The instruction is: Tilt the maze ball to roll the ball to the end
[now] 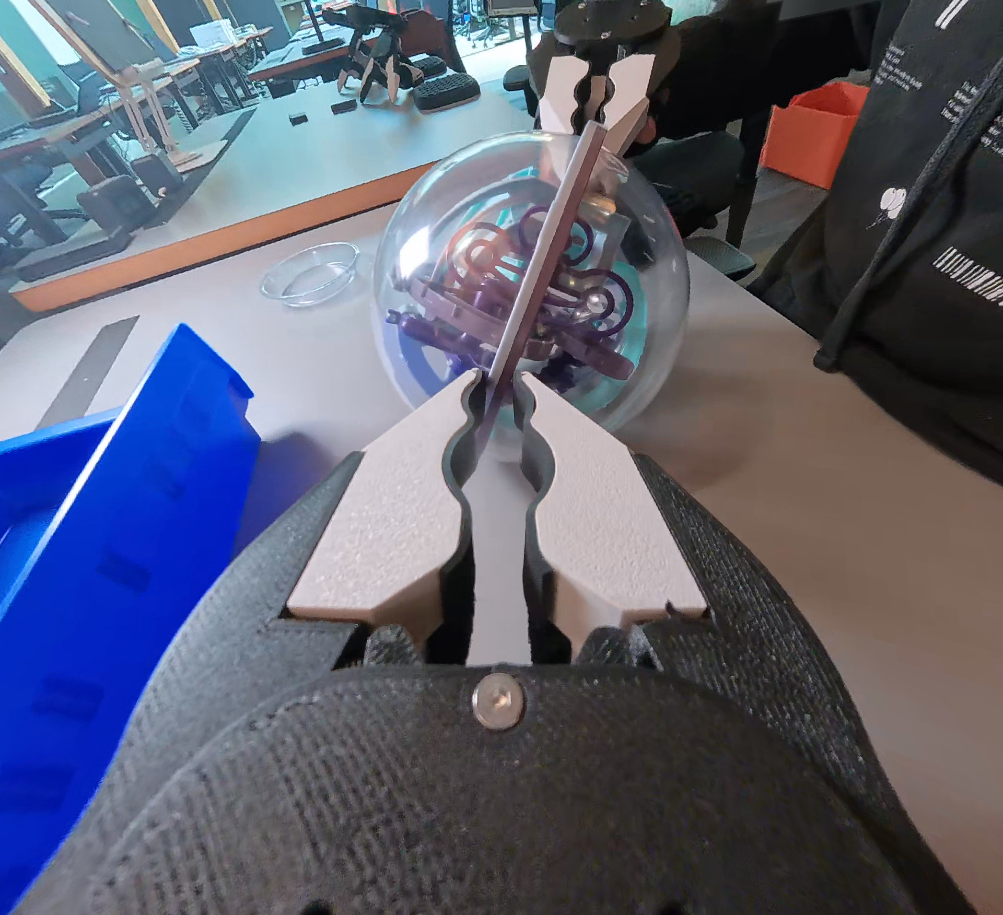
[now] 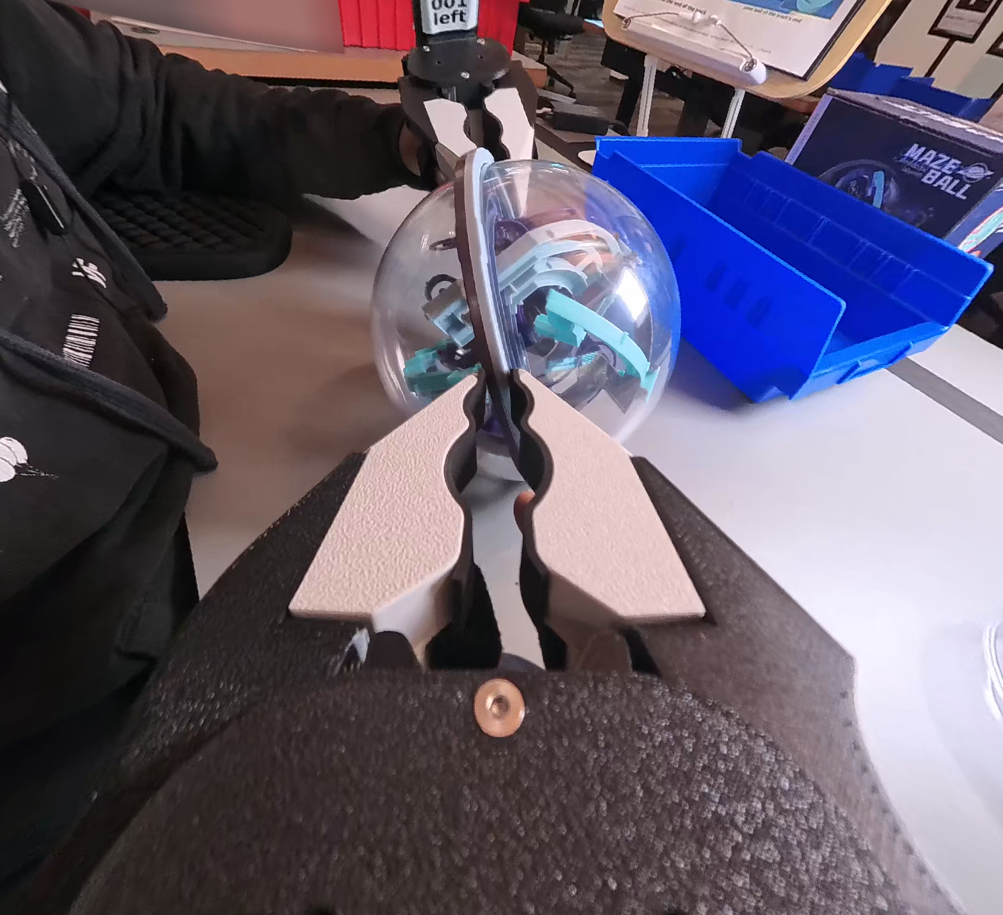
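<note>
The maze ball (image 1: 467, 259) is a clear sphere with purple, teal and orange tracks inside and a thin flat rim around its middle. It is held above the grey table (image 1: 282, 362). My left gripper (image 1: 499, 379) is shut on the near part of the rim. My right gripper (image 1: 597, 121) grips the far part of the rim, opposite. A small steel ball (image 1: 596, 301) sits on a purple track inside. In the right wrist view the maze ball (image 2: 570, 292) fills the middle, my right gripper (image 2: 498, 379) is shut on its rim, and the left gripper (image 2: 477, 145) holds the far side.
A blue plastic bin (image 1: 108, 536) lies at the left; it also shows in the right wrist view (image 2: 787, 265). A clear shallow dish (image 1: 309, 273) rests on the table behind. A person in a black hoodie (image 2: 81, 346) stands close. The product box (image 2: 917, 172) stands behind the bin.
</note>
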Motion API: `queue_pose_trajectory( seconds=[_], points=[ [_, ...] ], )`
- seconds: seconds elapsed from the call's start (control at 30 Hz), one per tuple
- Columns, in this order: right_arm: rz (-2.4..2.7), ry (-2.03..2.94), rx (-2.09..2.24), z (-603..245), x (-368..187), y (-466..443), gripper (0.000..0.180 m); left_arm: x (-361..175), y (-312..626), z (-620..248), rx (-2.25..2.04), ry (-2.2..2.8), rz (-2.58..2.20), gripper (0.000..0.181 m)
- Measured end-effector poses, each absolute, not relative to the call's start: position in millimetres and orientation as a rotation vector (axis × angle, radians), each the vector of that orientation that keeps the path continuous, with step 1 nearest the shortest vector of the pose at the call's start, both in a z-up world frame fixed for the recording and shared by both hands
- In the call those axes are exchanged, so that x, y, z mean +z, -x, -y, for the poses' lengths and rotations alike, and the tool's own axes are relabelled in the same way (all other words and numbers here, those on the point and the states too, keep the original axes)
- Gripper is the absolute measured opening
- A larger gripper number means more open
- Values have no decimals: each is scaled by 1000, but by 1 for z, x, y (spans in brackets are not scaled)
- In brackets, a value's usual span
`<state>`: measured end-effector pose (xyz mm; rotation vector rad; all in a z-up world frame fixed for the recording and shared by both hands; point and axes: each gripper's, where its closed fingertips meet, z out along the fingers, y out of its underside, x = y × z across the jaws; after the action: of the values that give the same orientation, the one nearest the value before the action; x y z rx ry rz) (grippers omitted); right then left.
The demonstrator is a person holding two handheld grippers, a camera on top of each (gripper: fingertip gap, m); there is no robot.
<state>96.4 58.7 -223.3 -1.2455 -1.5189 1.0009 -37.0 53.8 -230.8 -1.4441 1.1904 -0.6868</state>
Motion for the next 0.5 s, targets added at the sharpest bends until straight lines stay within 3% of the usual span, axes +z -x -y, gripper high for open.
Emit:
queue_pose_trajectory(
  seconds=[0.5],
  points=[
    [1493,1240,997,-64,-222,-92,7,-230,39,-44,-658,1483,-1228,7]
  ],
)
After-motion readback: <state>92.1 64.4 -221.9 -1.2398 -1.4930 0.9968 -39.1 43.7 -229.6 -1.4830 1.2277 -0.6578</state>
